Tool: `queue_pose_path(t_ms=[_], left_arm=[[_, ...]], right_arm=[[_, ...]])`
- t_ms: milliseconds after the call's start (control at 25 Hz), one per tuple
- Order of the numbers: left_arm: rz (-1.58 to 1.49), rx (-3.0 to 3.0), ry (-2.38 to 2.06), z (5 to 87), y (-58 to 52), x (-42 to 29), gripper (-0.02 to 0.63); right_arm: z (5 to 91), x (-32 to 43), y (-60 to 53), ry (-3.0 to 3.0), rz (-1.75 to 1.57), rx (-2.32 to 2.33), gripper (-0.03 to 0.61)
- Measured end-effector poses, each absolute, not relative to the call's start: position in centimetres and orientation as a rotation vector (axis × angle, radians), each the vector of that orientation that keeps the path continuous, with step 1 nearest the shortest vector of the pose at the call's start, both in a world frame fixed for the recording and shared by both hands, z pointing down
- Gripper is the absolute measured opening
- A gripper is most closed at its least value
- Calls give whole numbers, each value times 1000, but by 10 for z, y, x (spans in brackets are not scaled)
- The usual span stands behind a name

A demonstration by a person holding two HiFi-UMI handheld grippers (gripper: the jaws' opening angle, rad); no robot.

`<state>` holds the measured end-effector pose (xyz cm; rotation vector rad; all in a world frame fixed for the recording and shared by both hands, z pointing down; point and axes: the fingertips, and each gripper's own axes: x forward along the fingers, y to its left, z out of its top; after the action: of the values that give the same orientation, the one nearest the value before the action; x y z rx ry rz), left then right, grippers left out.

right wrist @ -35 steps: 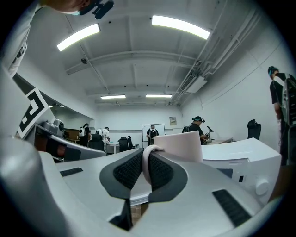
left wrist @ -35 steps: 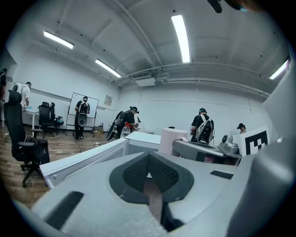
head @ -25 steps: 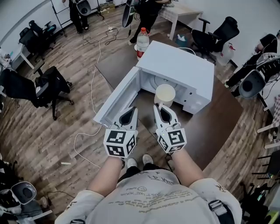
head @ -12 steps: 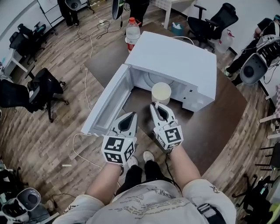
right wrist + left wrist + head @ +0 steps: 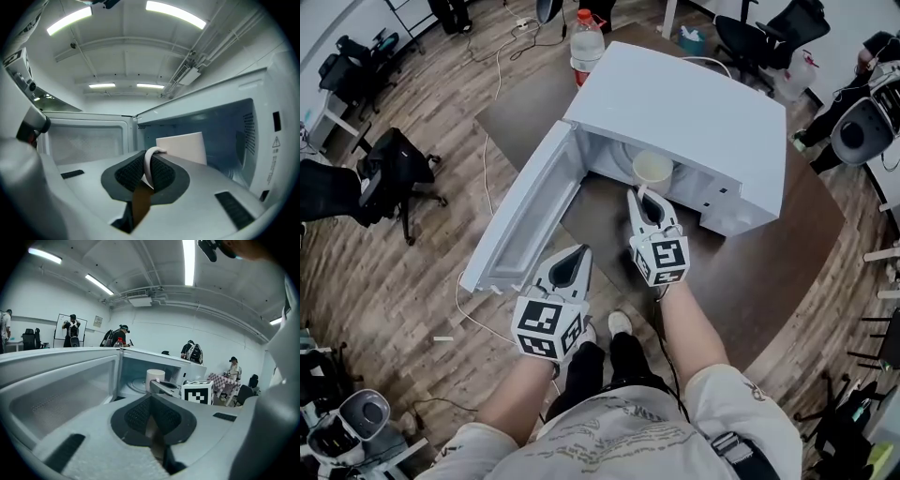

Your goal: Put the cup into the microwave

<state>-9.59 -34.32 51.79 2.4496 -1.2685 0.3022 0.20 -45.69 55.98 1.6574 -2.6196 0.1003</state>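
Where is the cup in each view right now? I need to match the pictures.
Head view: cup top centre, at the mouth of the microwave, ahead of the right gripper.
Left gripper view: cup near the centre, inside the opening.
Right gripper view: cup right of centre, its handle between the jaws.
Shared landmark: the open microwave door, at the left in every view.

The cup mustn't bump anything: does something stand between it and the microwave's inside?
Nothing visible does. The door is swung wide open, and the cup, gripped by its handle in the right tool, is at the mouth of the microwave cavity.
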Motion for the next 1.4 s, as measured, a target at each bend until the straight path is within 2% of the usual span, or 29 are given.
queue_pose_path(t_ms=[640, 1240, 1360, 1400], left_arm=[[376, 2400, -1337, 526, -362, -112, 12], [374, 2373, -1322, 531, -369, -107, 12], [376, 2372, -1321, 529, -368, -108, 12], [376, 2371, -1323, 529, -368, -109, 12]], right_arm=[[574, 32, -561, -2544, 167, 1768, 29], [593, 32, -568, -2420, 199, 1800, 31], [597, 31, -566, -2397, 227, 1776, 44], [598, 29, -566, -2392, 237, 1764, 74]])
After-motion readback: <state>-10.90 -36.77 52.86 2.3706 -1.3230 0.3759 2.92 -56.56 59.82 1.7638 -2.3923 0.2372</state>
